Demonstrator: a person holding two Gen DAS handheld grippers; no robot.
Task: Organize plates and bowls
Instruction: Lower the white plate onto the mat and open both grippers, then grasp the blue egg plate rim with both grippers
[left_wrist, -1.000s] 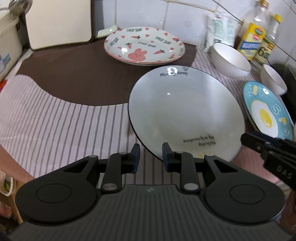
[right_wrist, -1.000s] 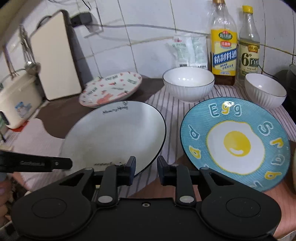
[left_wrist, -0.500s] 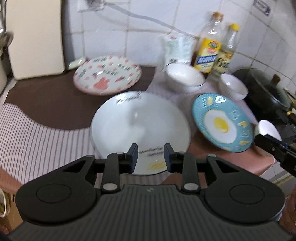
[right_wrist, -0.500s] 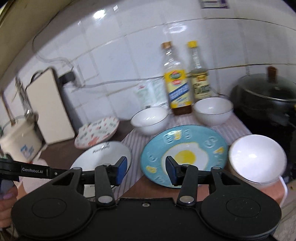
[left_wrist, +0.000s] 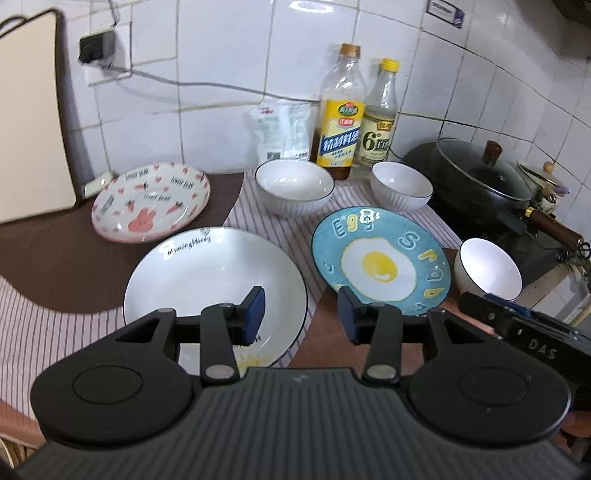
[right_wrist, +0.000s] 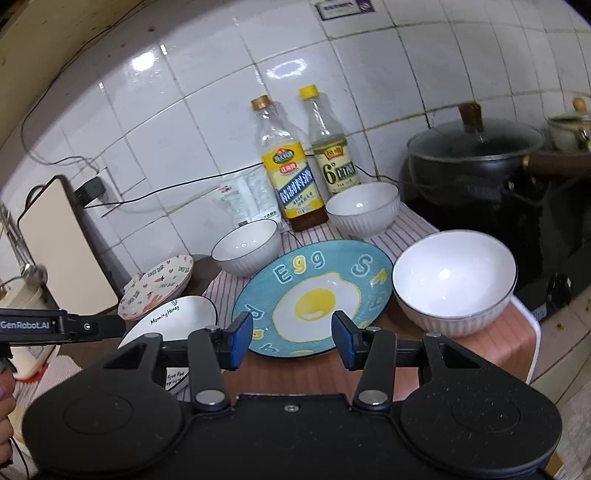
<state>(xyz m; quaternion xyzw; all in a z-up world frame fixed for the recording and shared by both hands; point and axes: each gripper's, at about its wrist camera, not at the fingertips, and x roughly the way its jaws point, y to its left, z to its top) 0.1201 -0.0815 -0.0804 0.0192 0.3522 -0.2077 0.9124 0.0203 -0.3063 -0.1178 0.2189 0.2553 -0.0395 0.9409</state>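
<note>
Left wrist view: both grippers, left (left_wrist: 301, 309) and right (right_wrist: 291, 334), hold jaws released above the plates.

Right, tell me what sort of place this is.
Most likely a home kitchen counter: white tiled wall, condiment bottles, and a lidded black pan on a stove beside the plates and bowls.

- The white plate (left_wrist: 207, 280), beyond the left jaws, looks like glossy glazed ceramic.
- The egg plate (right_wrist: 314, 295), just past the right jaws, has a glossy glaze too.
- The near bowl (right_wrist: 454, 280), right of them, is smooth inside and ribbed outside.
- A striped cloth (left_wrist: 48, 317) covers the counter, matt.
- The bottles (left_wrist: 341, 122) behind look like clear plastic with paper labels.
- The pot (right_wrist: 476, 155) is dark with a wooden knob.
</note>
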